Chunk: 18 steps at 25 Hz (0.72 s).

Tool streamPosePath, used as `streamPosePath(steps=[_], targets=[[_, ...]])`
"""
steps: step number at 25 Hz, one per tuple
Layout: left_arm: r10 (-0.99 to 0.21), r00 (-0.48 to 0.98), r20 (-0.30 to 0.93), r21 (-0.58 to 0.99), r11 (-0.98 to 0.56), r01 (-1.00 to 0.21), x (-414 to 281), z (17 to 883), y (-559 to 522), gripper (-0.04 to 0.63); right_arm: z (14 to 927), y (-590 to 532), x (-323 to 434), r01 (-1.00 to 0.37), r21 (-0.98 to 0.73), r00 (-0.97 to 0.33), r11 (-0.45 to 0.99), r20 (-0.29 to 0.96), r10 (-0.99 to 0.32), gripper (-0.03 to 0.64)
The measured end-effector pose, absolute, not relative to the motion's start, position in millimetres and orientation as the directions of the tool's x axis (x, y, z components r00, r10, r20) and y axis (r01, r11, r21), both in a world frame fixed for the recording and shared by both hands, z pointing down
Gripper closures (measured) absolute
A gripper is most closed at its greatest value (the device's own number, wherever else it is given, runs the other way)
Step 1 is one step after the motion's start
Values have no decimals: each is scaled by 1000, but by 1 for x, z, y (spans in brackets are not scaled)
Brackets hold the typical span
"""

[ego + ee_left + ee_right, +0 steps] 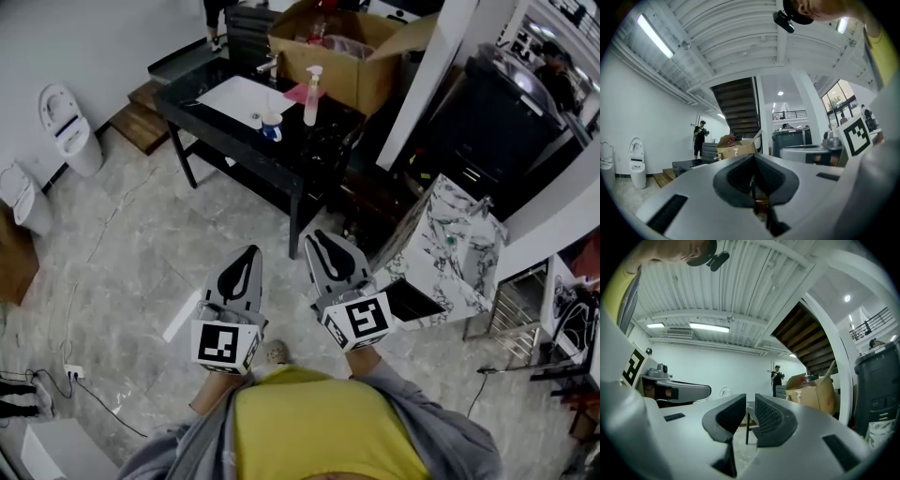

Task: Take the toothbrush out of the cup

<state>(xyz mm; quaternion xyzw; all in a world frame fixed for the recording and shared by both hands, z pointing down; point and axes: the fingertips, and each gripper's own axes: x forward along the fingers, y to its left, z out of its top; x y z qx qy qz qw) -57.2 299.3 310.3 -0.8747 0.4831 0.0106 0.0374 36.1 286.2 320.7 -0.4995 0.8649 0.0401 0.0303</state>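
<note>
A small blue-and-white cup (272, 129) stands on the black table (225, 141) beside a white basin (239, 97), far ahead of me. A thin toothbrush (270, 109) stands upright in it. Both grippers are held close to my body, over the floor and well short of the table. In the head view my left gripper (249, 253) has its pads together, and in the left gripper view (753, 161) they meet in a thin line with nothing held. My right gripper (322, 236) (750, 401) shows a narrow gap between its pads, with nothing in it.
A white pump bottle (311, 96) and an open cardboard box (347, 52) sit on the table near the cup. A marbled cabinet (450, 253) stands at the right, two toilets (67, 127) at the left wall. A person (777, 377) stands far behind the table.
</note>
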Motion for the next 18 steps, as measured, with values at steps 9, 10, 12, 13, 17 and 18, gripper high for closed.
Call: streamPosePath(steps=[9,10,12,13,17,18], targets=[[-819,570,-70,-33,-569,-822,-72,315,240,595,326,229,22,-887,50,-462,459,-76,-884,538],[-819,570,-67,-27,-569,-822,-74,317,237,595,326,225,20,-887,50,-461,459,-73,-884,537],[-823,566,-56,-14,-566,-824,-79,322,231,595,328,219,16,-886,49,-464,461,-65,-884,534],[-825,563,-49,-8,-564,-826,-81,325,228,595,329,215,14,-885,49,-466,463,-62,-883,532],[-831,554,-38,9,-555,-832,-88,329,210,595,330,191,8,-879,44,-477,475,-58,-877,529],[-834,551,-41,8,-552,-834,-89,329,204,595,329,183,7,-876,44,-483,481,-61,-874,529]])
